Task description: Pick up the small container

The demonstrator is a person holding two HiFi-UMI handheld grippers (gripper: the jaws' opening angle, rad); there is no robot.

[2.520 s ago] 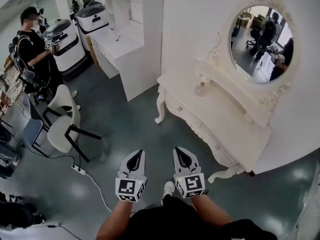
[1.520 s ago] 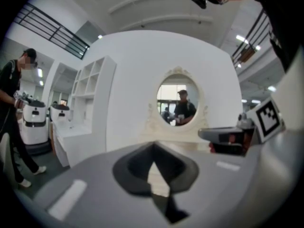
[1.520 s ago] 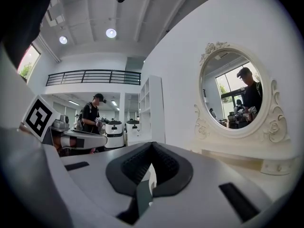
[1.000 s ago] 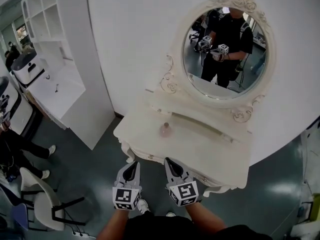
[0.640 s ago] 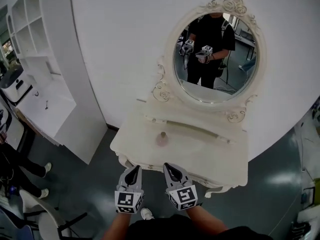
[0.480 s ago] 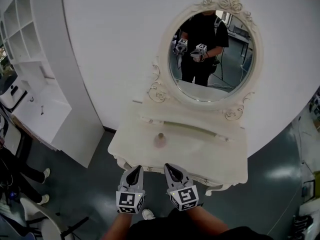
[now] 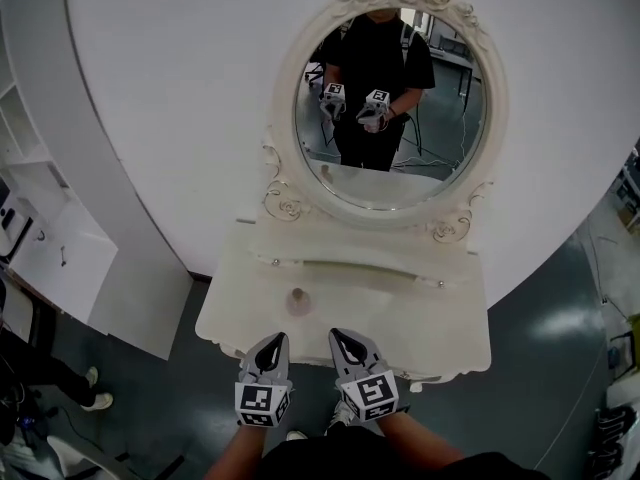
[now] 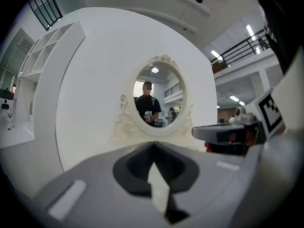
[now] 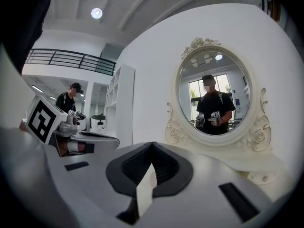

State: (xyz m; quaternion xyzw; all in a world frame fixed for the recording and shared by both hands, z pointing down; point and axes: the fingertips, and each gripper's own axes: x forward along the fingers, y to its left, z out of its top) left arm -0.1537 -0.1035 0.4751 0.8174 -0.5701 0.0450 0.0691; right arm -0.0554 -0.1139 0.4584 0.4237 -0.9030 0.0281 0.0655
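grey left gripper (image 7: 271, 344), right gripper (image 7: 342, 340) level

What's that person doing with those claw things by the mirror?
A person holds a gripper in each hand at a white dressing table with a mirror. The left gripper and right gripper are both shut and empty, at the table's front edge. The small pink container stands on the tabletop just beyond them, not yet touched.

Lighting: bright, even, from overhead; a round ceiling lamp (image 9: 96, 13) glows in the right gripper view, strip lights (image 8: 249, 31) in the left, with a glare patch on the floor (image 7: 565, 313). Optics: fisheye bending, black corners in both gripper views. Focus: left gripper view soft, the left tool (image 8: 153, 148) blurred near the lens.
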